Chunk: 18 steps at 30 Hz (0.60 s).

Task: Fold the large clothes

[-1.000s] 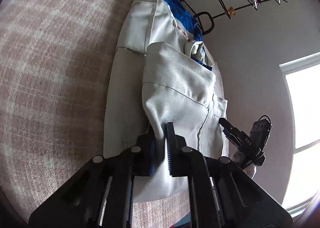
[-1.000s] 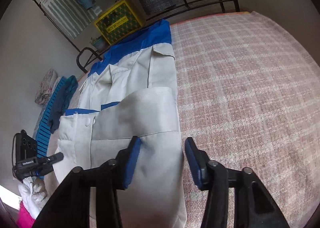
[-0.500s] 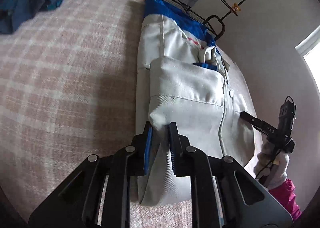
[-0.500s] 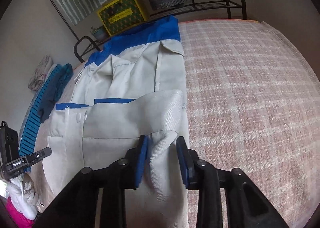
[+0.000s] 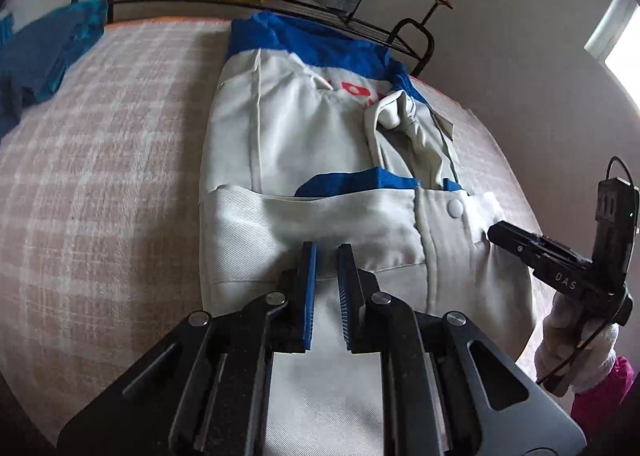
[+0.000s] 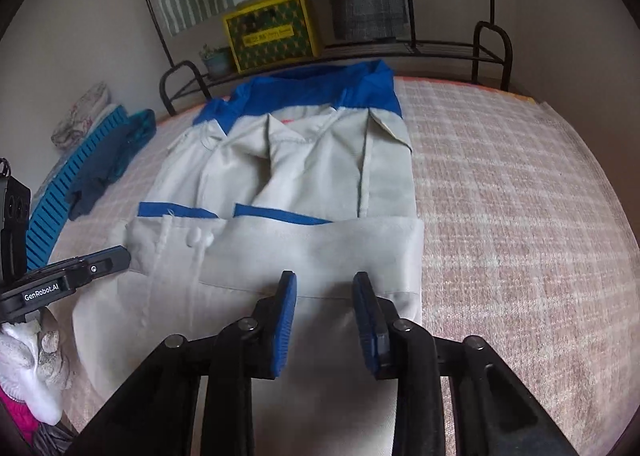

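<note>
A large white jacket with blue trim (image 5: 304, 143) (image 6: 320, 175) lies on the pink checked bedspread (image 5: 100, 175) (image 6: 520, 195). Its lower part is folded up over the body, and the folded edge (image 5: 320, 215) (image 6: 320, 240) runs across. My left gripper (image 5: 326, 252) hovers over the folded part with its jaws slightly apart and nothing between them. My right gripper (image 6: 325, 280) is open and empty above the same fold. Each gripper shows in the other's view: the right one (image 5: 496, 234) at the jacket's right edge, the left one (image 6: 120, 256) at its left edge.
A black metal rack (image 6: 440, 47) stands beyond the bed with a yellow-green box (image 6: 272, 31) and a small plant pot (image 6: 216, 59). Dark teal clothes (image 5: 44, 51) (image 6: 108, 163) lie at the bed's far left. A bright window (image 5: 620, 31) is on the right.
Both grippers held the folded cloth half a second ago. They have let go; the fold now lies flat on the jacket, and both grippers have pulled back and levelled out.
</note>
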Available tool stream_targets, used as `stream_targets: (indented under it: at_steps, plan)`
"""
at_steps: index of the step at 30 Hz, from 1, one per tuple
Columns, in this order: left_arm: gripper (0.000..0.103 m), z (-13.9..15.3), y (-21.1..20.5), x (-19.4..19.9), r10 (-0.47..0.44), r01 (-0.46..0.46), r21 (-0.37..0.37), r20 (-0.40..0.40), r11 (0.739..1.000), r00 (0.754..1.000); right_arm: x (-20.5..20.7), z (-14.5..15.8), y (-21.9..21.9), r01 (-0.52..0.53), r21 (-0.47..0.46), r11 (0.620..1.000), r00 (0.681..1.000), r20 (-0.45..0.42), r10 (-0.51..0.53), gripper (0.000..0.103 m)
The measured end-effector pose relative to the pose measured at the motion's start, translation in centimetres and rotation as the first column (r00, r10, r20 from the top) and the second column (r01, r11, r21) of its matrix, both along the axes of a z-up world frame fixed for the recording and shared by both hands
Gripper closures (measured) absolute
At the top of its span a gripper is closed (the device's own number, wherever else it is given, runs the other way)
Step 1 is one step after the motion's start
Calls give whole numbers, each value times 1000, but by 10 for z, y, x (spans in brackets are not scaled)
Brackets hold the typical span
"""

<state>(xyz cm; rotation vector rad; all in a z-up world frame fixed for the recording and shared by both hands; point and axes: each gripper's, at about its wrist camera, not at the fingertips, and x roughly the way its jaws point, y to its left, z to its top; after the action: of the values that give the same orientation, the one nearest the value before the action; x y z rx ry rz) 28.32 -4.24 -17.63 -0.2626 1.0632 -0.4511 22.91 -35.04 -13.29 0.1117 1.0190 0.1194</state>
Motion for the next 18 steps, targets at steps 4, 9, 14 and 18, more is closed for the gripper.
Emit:
stream_targets:
  at_steps: [4,9,14,18]
  plan:
    - [90,-9,0,1,-41,41,-9,-2,999,999,1,-9,10,-29,-78,997,1000,-15,27,79]
    - [90,16,14,-8,-2,2,-30,-4,1000,1000,-9,32,4,5,-39,999,1000,30,-3,79]
    - [90,87,40,-43,5,2,-55,131,998,991,-60,115,-17,130,59,990,959,246,-141,56]
    - [90,140,64,-67,18,-2,-81,203,997,979,-107,162,-16,159,4,987,918,366,-150,36]
